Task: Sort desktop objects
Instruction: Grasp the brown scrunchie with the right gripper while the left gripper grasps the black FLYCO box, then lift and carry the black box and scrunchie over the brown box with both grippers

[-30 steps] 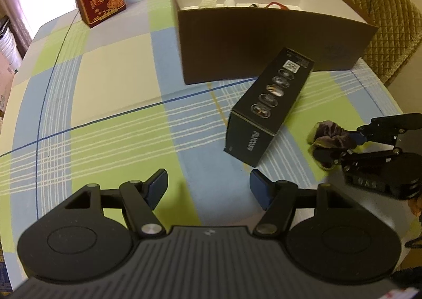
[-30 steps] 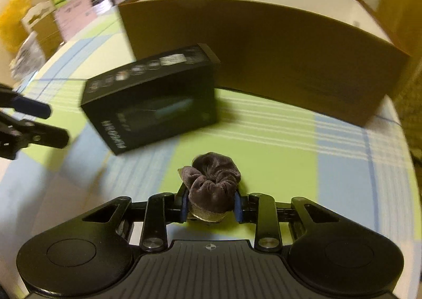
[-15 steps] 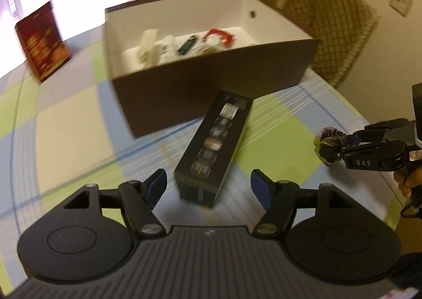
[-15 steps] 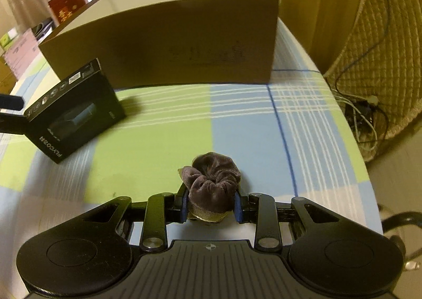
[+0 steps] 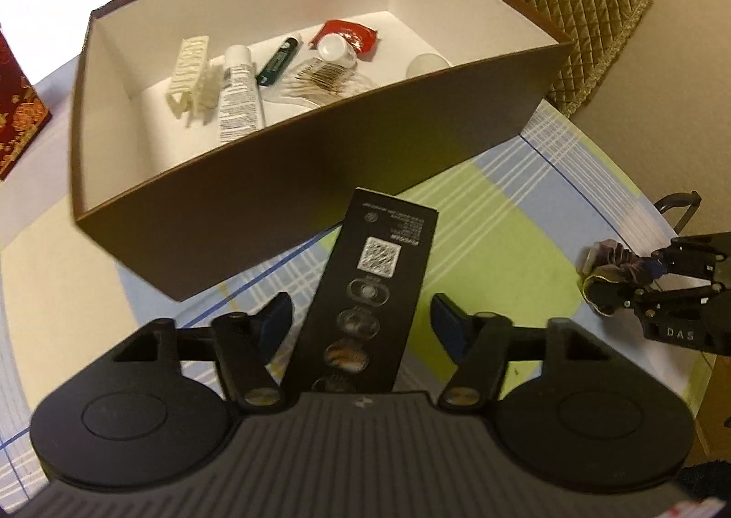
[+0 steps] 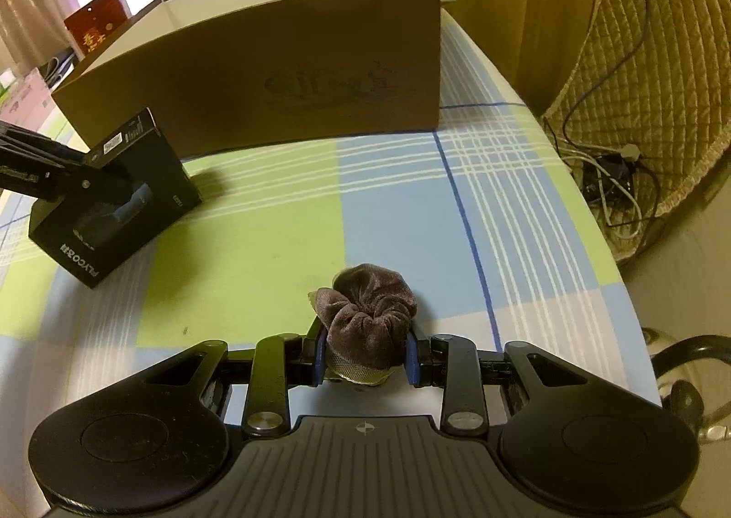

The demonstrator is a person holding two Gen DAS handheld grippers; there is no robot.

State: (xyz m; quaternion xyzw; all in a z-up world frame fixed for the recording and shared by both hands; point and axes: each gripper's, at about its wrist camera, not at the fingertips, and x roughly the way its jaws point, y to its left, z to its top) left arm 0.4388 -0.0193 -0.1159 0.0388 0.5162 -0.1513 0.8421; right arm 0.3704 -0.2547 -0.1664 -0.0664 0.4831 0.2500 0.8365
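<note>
A crumpled brown velvet scrunchie (image 6: 368, 326) is pinched between the blue pads of the right gripper (image 6: 365, 358), above the plaid tablecloth (image 6: 457, 198). A matte black rectangular carton (image 5: 372, 289) lies just before the brown cardboard box (image 5: 320, 161), which holds a hair claw (image 5: 192, 77) and a tube (image 5: 238, 95). The left gripper (image 5: 361, 319) straddles the carton, jaws closing, pads not yet pressing.

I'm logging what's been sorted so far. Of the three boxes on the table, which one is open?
The big brown box: no lid, white inside, with small items lying in it. The black box and the red box are shut.
</note>
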